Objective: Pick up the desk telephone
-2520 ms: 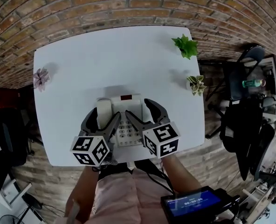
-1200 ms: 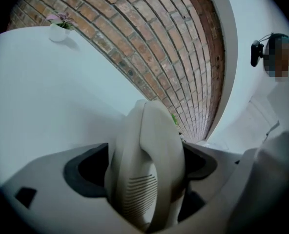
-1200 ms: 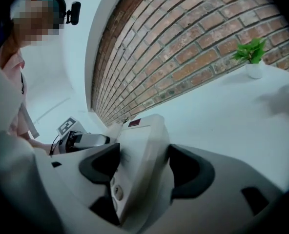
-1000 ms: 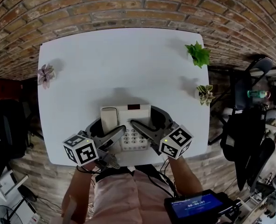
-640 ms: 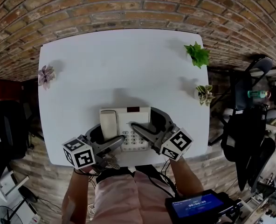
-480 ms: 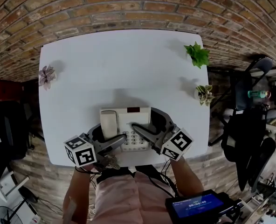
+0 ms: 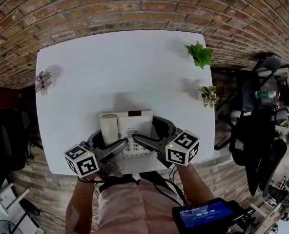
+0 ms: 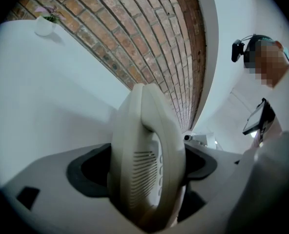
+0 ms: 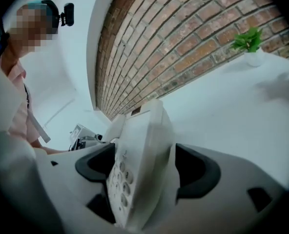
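A beige desk telephone (image 7: 127, 130) sits near the front edge of the white table (image 7: 120, 62), its handset on the left. My left gripper (image 7: 111, 138) straddles the handset side. In the left gripper view the handset (image 8: 144, 169) fills the gap, with both pads against it. My right gripper (image 7: 148, 129) straddles the keypad side, one finger lying across the keys. Its jaws are opening, with the phone body (image 9: 139, 165) still standing between them.
A leafy green plant (image 7: 199, 54) and a smaller potted plant (image 7: 208, 95) stand along the table's right edge. A pink flower pot (image 7: 43, 81) is at the left edge. A brick wall runs behind, and dark office chairs (image 7: 254, 126) stand to the right.
Both marker cubes have sunk lower and closer to the table than 2.5 s ago. Over the last second the hands have barely moved, and the right cube has rolled a little.
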The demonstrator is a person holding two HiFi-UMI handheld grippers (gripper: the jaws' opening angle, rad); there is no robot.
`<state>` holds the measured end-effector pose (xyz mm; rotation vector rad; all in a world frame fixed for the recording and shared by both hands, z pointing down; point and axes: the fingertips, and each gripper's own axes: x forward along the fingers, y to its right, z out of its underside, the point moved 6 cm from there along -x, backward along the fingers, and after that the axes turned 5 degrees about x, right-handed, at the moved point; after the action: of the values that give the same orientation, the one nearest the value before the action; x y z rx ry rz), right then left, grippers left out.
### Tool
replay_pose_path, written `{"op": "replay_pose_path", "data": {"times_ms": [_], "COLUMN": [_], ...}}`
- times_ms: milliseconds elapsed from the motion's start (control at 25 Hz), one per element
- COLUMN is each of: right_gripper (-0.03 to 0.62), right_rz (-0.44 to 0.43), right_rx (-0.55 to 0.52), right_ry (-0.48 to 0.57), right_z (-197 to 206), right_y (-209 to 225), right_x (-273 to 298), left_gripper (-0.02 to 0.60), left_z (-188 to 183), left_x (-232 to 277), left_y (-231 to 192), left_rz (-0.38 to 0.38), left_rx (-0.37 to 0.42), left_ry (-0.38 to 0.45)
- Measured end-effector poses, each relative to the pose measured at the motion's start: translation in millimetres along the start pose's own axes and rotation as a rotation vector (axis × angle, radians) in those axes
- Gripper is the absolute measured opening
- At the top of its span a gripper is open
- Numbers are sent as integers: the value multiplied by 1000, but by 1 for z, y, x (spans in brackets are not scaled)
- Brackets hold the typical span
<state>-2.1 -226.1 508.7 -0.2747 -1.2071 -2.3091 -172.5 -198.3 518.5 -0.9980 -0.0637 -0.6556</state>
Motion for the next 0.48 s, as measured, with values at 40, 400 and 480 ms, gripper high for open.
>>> {"op": "replay_pose_path", "data": {"times_ms": [40,400,480], "right_gripper": [396,333,327], "right_rz": [2,47,52], "right_rx": [27,66,69], "right_ry": [-4,-52,-55], "right_z": [1,8,9], "right_y": [-1,0,0], "right_x": [0,9,9], "left_gripper": [440,440,440], "left_z": [0,2,4], "left_x": [0,-2,-3], "left_y": [0,0,0], "left_rz": [-2,-15,-20], "left_rx": [1,-9,-14], "left_ry": [1,9,9]}}
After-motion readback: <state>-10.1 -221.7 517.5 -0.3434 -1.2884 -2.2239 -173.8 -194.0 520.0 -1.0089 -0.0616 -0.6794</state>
